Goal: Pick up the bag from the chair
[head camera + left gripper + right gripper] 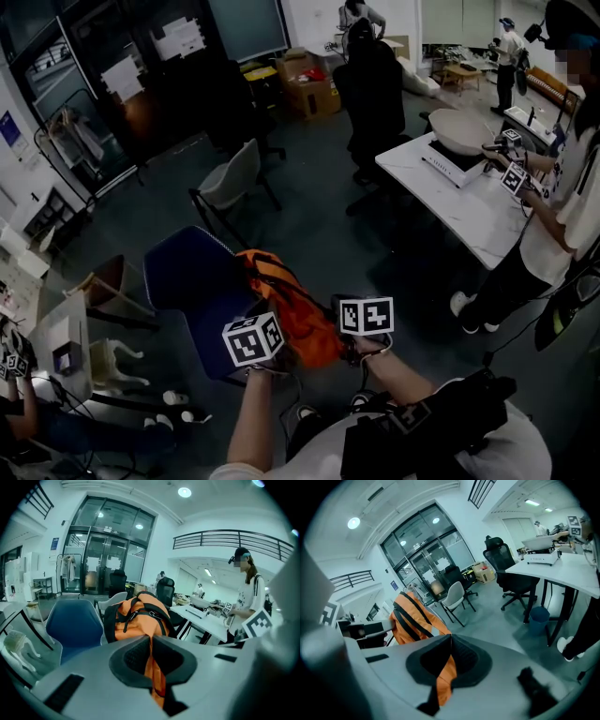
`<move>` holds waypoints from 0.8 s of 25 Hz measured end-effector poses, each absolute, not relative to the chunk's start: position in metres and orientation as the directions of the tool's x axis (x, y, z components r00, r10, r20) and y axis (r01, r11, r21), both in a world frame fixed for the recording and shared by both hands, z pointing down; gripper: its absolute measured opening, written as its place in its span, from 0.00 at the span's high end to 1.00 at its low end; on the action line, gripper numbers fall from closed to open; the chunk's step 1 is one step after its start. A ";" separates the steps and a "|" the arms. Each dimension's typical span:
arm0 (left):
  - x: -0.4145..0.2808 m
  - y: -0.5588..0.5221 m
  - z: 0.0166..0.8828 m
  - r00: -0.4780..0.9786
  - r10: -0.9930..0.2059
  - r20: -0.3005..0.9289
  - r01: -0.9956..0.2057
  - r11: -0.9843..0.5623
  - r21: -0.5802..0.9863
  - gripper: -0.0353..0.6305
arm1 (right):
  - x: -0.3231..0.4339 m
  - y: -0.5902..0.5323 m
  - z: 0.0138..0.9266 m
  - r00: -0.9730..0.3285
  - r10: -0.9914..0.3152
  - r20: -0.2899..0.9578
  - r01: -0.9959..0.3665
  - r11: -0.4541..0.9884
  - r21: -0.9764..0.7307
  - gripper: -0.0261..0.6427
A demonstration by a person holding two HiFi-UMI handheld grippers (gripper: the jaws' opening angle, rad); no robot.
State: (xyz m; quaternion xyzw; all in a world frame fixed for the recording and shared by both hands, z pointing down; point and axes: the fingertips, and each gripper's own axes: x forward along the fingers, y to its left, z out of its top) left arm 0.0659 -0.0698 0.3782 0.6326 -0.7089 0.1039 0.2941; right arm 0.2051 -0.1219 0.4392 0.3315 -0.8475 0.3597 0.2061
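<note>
We clamp the left claw [151,644] and right claw [449,644] each on an orange strap of the bag [281,291], at three o'clock of the blue chair [183,272]; thin fabric could slip out, dropping it.

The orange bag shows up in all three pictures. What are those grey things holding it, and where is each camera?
No robot here: a person holds a hand tool with two jaws in each hand. The wide picture comes from a camera on the person's head, looking down; the other two come from cameras riding on each tool. The left gripper and the right gripper each have their jaws closed on an orange strap of the orange backpack, at the edge of the blue chair. The marker cubes are part of the tools.
</note>
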 end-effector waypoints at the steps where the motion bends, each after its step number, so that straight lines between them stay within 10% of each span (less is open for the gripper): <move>1: 0.066 -0.066 0.379 -0.026 -0.835 0.549 -0.959 0.176 0.223 0.91 | 0.204 -0.120 0.438 -0.697 -0.416 0.584 -0.709 0.521 -0.475 0.91; 20: 0.032 -0.031 0.389 -0.018 -0.821 0.571 -0.963 0.169 0.212 0.91 | 0.150 -0.095 0.415 -0.715 -0.434 0.548 -0.688 0.573 -0.445 0.91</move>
